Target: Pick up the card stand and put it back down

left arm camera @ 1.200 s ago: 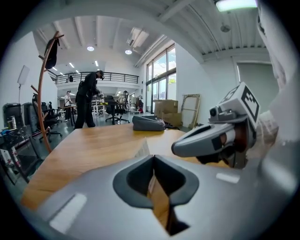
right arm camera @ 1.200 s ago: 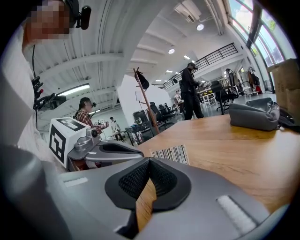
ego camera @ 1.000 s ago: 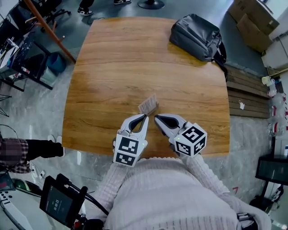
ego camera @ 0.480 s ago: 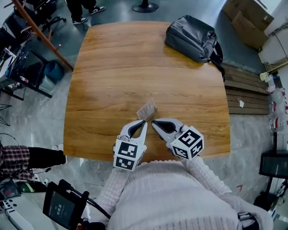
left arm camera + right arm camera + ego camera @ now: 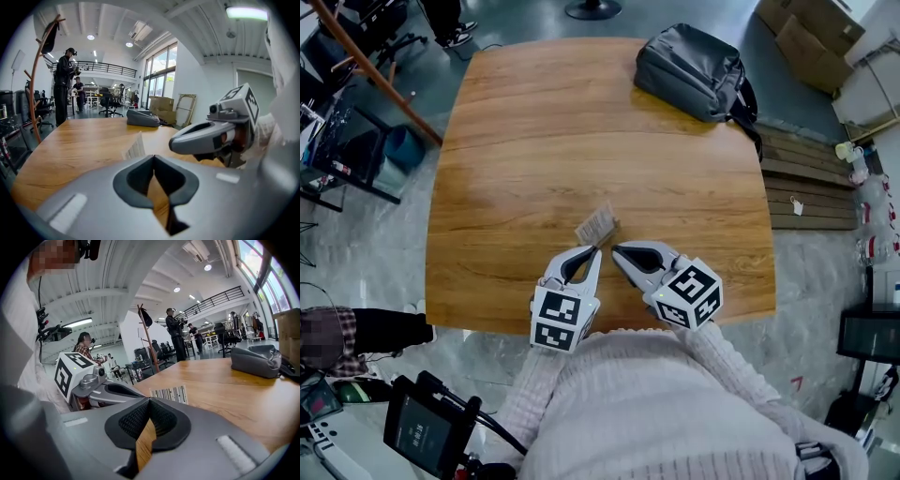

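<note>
Left gripper (image 5: 596, 251) and right gripper (image 5: 616, 250) sit closed and empty just short of the card stand (image 5: 596, 223); pickup looks unstarted, so one must open first.

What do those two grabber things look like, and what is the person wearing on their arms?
The left gripper and right gripper are smooth silvery-grey and shaped like pointed beaks, with dark ribbed pads inside. Each carries a white cube printed with black square markers. The person's sleeves are a pale, ribbed knit.
</note>
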Demonstrator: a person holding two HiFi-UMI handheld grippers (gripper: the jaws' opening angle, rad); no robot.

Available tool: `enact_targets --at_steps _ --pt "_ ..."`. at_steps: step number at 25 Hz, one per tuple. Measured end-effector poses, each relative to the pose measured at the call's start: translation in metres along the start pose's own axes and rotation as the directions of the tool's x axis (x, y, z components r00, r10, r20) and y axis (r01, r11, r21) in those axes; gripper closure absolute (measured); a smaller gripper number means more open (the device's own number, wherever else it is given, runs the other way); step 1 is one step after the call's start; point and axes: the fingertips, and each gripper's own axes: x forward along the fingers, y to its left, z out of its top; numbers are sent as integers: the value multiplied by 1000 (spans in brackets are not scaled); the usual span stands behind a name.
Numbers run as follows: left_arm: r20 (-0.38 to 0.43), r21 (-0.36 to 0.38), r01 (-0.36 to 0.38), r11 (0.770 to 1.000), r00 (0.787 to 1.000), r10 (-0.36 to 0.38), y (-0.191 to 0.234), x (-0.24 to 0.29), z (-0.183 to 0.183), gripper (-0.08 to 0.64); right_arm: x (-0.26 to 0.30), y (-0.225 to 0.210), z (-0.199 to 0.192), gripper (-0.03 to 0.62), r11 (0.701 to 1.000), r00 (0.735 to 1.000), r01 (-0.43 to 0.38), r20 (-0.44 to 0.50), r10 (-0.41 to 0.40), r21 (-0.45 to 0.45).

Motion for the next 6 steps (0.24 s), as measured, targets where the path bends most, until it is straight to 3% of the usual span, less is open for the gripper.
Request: enact_targets --at_steps 6 --pt "-12 11 16 1000 1000 -16 -6 4 2 552 -7 -6 -2 595 1000 1000 11 -1 -11 9"
